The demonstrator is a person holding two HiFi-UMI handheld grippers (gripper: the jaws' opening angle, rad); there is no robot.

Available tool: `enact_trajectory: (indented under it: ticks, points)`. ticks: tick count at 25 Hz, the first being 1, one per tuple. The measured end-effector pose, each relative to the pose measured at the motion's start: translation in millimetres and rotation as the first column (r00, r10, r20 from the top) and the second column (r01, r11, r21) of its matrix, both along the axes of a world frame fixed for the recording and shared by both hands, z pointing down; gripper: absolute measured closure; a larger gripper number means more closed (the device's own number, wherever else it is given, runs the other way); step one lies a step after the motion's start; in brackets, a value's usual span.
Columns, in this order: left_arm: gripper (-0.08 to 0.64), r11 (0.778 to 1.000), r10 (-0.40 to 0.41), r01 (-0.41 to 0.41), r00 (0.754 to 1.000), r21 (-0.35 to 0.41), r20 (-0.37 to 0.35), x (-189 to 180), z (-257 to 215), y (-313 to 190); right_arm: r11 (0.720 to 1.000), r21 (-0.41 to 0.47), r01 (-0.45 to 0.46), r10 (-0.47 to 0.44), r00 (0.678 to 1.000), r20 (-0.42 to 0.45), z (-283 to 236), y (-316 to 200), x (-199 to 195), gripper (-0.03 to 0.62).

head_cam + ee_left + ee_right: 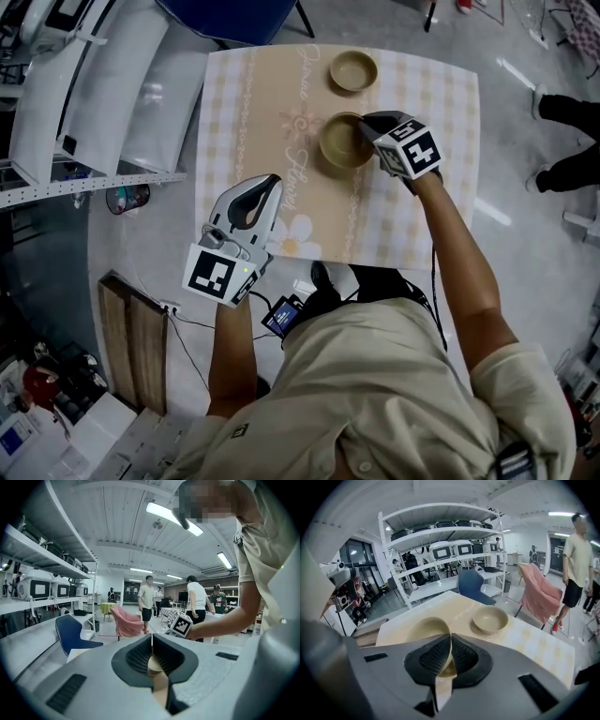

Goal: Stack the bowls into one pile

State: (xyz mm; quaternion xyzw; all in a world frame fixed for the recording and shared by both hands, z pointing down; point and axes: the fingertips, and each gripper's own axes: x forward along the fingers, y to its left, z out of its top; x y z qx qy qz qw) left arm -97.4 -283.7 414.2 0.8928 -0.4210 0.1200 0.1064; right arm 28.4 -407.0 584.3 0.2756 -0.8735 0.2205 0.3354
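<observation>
Two tan bowls are on a beige checked tablecloth (244, 112). The far bowl (352, 70) (490, 619) rests on the cloth by itself. My right gripper (366, 127) (450, 639) is shut on the right rim of the near bowl (339, 142) (423, 629), which hangs tilted and a little above the cloth. My left gripper (272, 181) (151, 638) hovers over the front left of the table, jaws shut with nothing between them. In the left gripper view the right gripper's marker cube (181, 625) shows ahead.
A blue chair (234, 19) (474, 586) stands behind the table's far edge. White shelving (84, 84) with appliances runs along the left. A wooden board (131, 328) lies on the floor at front left. People stand further off, and a pink-draped chair (540, 594).
</observation>
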Motion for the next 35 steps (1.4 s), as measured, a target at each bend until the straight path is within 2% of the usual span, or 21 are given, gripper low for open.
enact_trajectory:
  ticks: [16,30,32,35]
  points:
    - [0.545,0.999,-0.033,0.033,0.999,-0.018,0.006,1,10,-13,0.997,-0.072,0.01,-0.014,0.998,-0.057,48,-21,6,0.577]
    - [0.545,0.999,-0.03,0.03,1.0,-0.031,0.004,4,15,-27,0.996,-0.06,0.065,-0.071,0.992,-0.102,60,-28,3,0.575]
    - [0.545,0.999,-0.029,0.029,1.0,-0.035,0.006,5,16,-28,0.996,-0.055,0.075,-0.08,0.991,-0.104,60,-29,2,0.564]
    - [0.545,0.999,-0.028,0.028,1.0,-0.038,0.008,6,17,-31,0.995,-0.053,0.084,-0.089,0.991,-0.105,61,-31,2,0.508]
